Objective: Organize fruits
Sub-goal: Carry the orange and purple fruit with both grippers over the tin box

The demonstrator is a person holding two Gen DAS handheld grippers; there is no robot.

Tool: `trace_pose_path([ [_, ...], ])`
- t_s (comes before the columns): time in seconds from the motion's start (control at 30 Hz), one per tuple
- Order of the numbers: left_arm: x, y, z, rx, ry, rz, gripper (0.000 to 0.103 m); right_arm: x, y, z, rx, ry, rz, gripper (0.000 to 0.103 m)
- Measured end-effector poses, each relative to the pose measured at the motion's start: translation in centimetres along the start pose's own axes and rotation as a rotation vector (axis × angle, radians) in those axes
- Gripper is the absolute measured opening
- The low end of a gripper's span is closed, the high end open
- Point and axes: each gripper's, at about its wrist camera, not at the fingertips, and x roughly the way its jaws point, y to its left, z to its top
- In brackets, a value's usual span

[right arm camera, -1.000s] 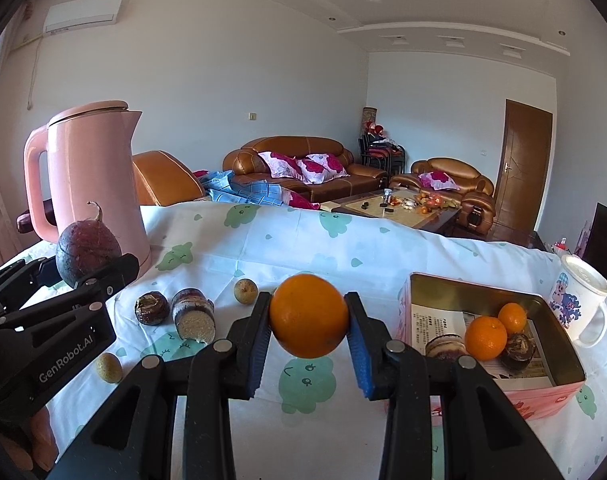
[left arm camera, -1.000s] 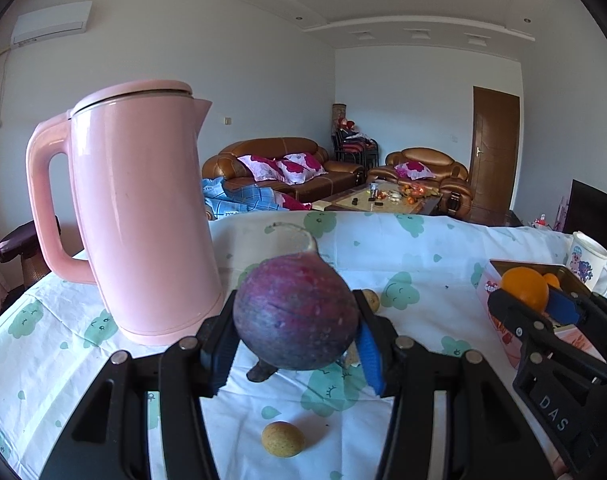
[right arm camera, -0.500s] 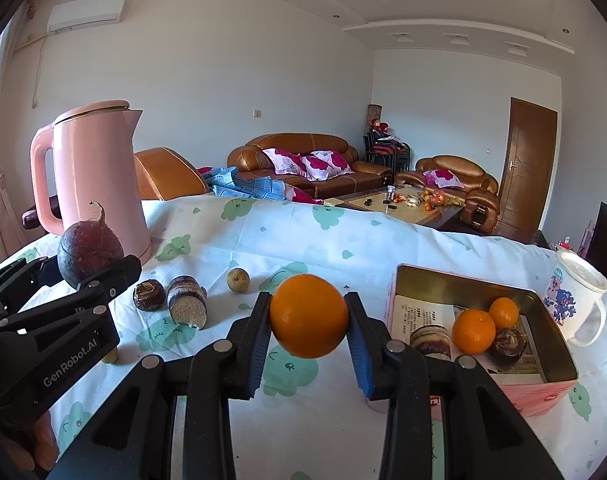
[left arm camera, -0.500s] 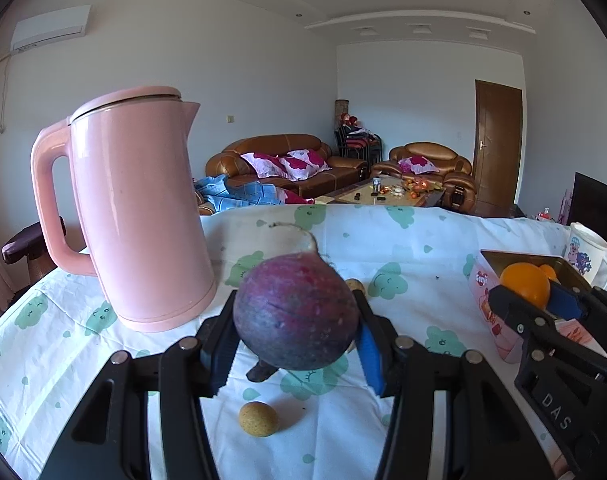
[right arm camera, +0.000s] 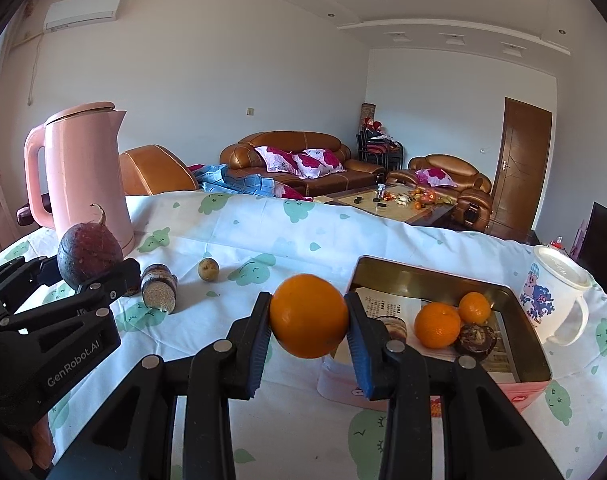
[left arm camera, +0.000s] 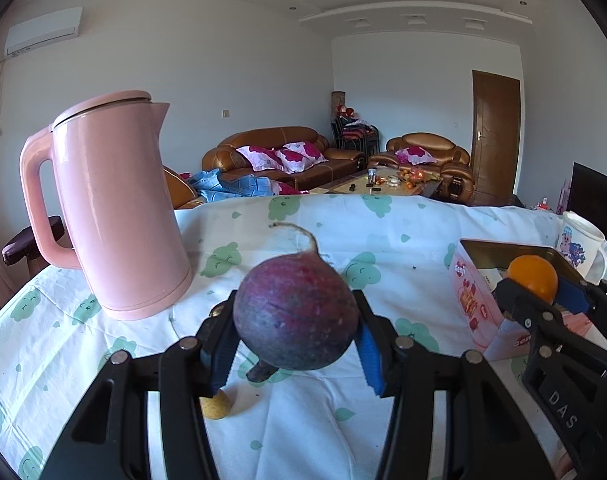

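My left tool (left arm camera: pixel 297 344) sits at lower centre of its own view, blue pads clamped on either side of a dark purple round fruit (left arm camera: pixel 295 316), carried clear above the surface. My right tool (right arm camera: pixel 308 338) fills the lower centre of its view, pads pressed on an orange (right arm camera: pixel 308 316), also held aloft. Both tools tip slightly downward. In the right view my left tool juts in from the lower left edge; in the left view my right tool pokes in from the lower right.
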Motion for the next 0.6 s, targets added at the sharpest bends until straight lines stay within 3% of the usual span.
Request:
trace_pose_path([
  [0.6, -0.6, -5.1, -0.2, 0.017, 0.002, -0.059, 0.054, -1.1, -4.1, -0.6, -0.006, -0.007, -0.040, 0.038],
])
